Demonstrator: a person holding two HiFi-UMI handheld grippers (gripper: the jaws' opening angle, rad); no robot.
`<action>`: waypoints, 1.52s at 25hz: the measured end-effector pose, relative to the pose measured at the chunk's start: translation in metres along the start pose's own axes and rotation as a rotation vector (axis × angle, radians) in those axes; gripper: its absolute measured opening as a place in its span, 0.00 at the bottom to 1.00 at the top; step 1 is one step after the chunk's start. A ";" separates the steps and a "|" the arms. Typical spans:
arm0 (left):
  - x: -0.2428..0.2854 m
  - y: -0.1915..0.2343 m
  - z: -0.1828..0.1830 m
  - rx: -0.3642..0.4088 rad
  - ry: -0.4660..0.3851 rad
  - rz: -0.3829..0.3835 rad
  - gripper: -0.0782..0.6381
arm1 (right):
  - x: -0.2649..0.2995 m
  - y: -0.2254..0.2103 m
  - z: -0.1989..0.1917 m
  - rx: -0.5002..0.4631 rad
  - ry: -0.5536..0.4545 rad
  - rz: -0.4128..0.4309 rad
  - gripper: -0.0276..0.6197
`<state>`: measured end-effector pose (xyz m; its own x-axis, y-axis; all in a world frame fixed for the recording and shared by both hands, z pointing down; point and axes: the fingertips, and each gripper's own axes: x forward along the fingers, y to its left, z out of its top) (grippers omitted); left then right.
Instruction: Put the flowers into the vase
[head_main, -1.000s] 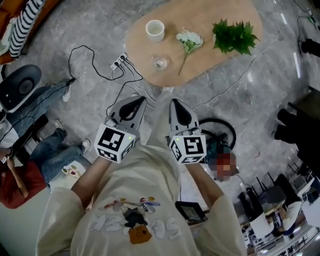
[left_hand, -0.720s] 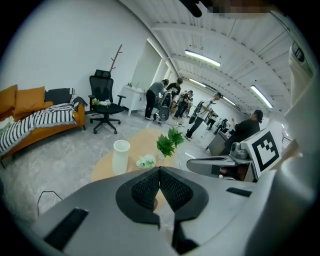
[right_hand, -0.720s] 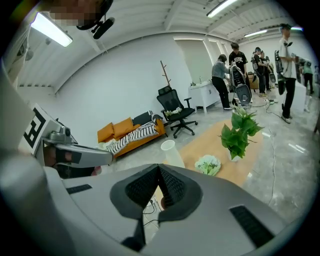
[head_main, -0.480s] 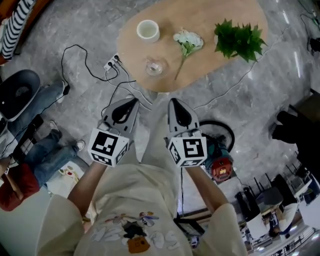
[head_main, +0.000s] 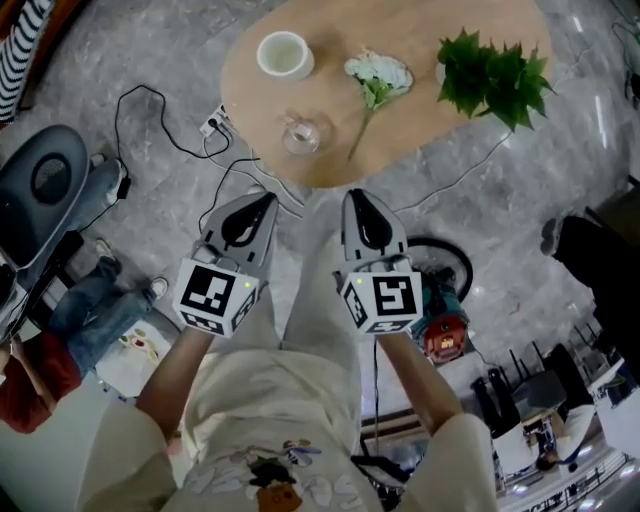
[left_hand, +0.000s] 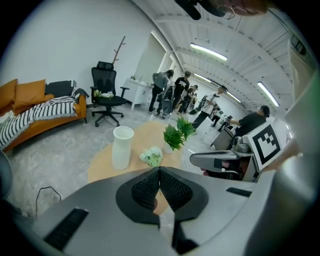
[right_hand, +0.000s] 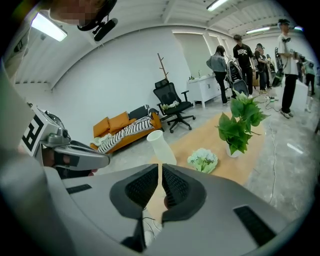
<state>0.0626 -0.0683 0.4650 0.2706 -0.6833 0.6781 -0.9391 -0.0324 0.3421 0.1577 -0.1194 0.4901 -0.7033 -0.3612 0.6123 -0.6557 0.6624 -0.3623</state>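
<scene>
— Flowers (head_main: 377, 76)? Found untouched, flat on the worktop (head_main: 420, 140), between vase (head_main: 282, 54) and plant (head_main: 495, 75), with the stem toward the near edge.

— Noticed any change?

— Watched the left gripper (head_main: 262, 200) and right gripper (head_main: 358, 197) sink a little over the last second, side by side, short of the worktop's near edge. Shifted nothing on the worktop itself.

— And the jaws?

— Saw the left pair pressed together, with nothing between the pads. Read the same on the right: closed and empty.

— Meant what for the task?

— Judged it not yet begun. Needed a reach forward and parted jaws before any pick-up.

— Looked how, up close?

— Appeared as one small white cluster with green leaves on a thin stem. Seemed light and probably easy to crush, so called for a soft pinch on the stem, not the bloom. Spotted the vase upright, mouth open, left of the blooms, with a small glass (head_main: 303, 133) nearer the edge.
</scene>
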 end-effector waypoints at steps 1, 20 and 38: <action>0.005 0.001 -0.001 -0.002 0.002 0.001 0.12 | 0.004 -0.004 -0.002 0.005 0.001 -0.001 0.05; 0.095 0.003 -0.007 -0.017 0.021 -0.001 0.12 | 0.062 -0.064 -0.023 0.067 0.028 -0.046 0.13; 0.160 0.011 -0.030 -0.060 0.048 0.000 0.12 | 0.111 -0.110 -0.036 0.056 0.067 -0.075 0.21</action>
<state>0.1019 -0.1566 0.5969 0.2817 -0.6478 0.7078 -0.9251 0.0123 0.3795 0.1617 -0.2088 0.6232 -0.6328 -0.3631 0.6839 -0.7218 0.5964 -0.3512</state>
